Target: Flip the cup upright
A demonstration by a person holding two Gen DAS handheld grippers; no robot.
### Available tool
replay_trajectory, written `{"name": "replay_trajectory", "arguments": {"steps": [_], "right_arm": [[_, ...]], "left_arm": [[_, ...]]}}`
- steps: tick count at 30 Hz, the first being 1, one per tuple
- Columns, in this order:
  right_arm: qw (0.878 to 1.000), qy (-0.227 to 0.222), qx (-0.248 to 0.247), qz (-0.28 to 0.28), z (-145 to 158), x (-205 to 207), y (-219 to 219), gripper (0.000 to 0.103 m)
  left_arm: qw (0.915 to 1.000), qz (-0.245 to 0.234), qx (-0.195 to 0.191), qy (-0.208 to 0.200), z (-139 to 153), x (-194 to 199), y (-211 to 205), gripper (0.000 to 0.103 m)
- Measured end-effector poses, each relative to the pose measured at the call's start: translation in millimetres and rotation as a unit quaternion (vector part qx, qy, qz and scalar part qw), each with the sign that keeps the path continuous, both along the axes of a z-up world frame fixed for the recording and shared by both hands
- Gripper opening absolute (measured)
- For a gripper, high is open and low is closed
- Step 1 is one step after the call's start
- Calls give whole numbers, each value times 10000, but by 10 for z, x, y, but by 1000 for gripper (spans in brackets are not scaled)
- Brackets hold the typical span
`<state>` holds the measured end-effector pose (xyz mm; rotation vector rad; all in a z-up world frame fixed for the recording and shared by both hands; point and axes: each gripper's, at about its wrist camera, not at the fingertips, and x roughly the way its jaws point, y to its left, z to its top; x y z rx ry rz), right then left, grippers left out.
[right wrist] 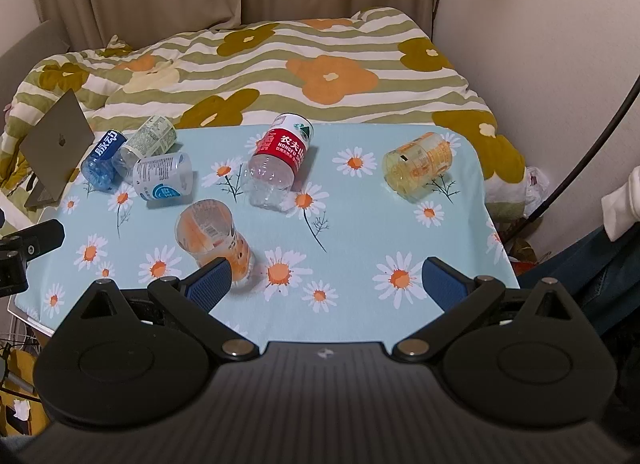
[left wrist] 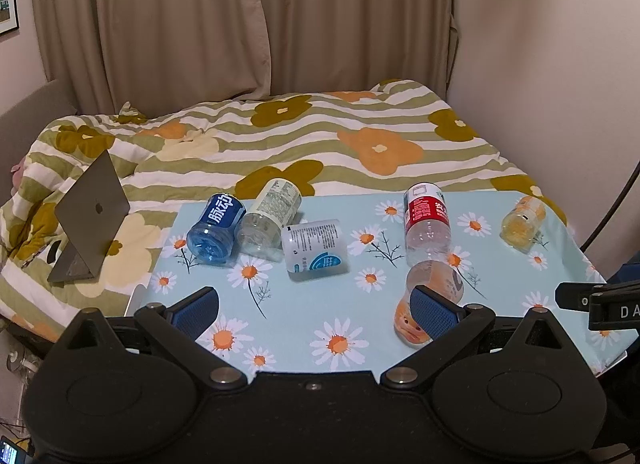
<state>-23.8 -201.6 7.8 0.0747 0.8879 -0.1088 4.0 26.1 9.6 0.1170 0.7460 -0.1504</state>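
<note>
I am holding both the left gripper (left wrist: 316, 306) and the right gripper (right wrist: 326, 284) wide apart, gripping nothing. The clear orange-printed plastic cup (right wrist: 214, 238) is lying on its side just beside the right gripper's left finger; I am judging that a nudge could send it rolling off the daisy-print tablecloth (right wrist: 360, 215).

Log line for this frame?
stage: pre-grasp | left gripper: open | right gripper: open | cups: six on their sides on table | held: none

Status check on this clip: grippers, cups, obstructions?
Left gripper open, empty. Right gripper open, empty. Six cups on their sides on the table, nearest the orange cup, none upright. Nothing blocking it.
</note>
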Motion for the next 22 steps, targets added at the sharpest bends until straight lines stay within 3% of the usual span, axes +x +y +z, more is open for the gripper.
{"name": "replay_trajectory", "arguments": {"steps": [15, 22], "right_arm": [[10000, -4, 8, 11, -9, 22, 0, 103], [9986, -104, 154, 493, -73, 129, 91, 103]], "left_arm": [[10000, 56, -11, 24, -47, 99, 23, 103], [9999, 88, -80, 33, -57, 124, 68, 103]]}}
